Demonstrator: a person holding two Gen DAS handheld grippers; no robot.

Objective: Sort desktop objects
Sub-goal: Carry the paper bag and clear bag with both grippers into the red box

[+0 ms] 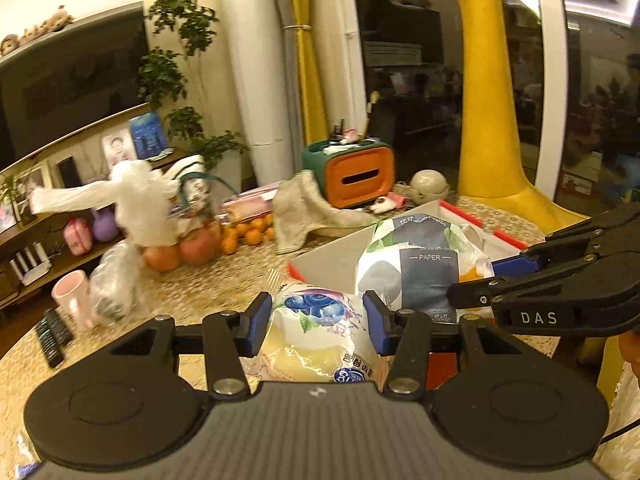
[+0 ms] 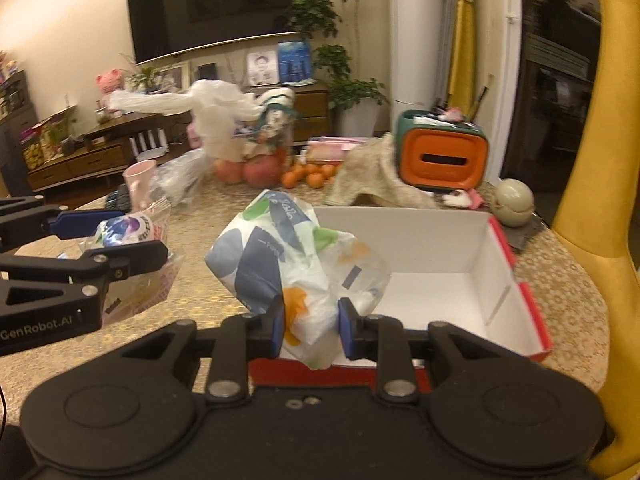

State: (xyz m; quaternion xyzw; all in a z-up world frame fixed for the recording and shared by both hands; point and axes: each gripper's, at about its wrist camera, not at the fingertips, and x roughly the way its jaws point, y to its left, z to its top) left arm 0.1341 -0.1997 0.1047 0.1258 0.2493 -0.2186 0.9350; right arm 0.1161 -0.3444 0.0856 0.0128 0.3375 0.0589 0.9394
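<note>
While both packets hang in the claws, the white box with the red rim holds nothing yet.

Going left to right in the right wrist view: the pink cup (image 2: 140,178), the clear bag (image 2: 182,180), the knotted white bag (image 2: 218,120) and the fruit (image 2: 308,176) sit untouched at the far side of the bench (image 2: 568,292), so most of the sorting looks left to do. Nearer, the left claw (image 1: 314,322) is clamped on the blueberry snack packet (image 1: 320,320), held above the bench just left of the box (image 2: 432,248). The right claw (image 2: 311,326) is clamped on the paper tissue pack (image 2: 280,256), which hangs over the box's near-left corner, seemingly about to go in.
</note>
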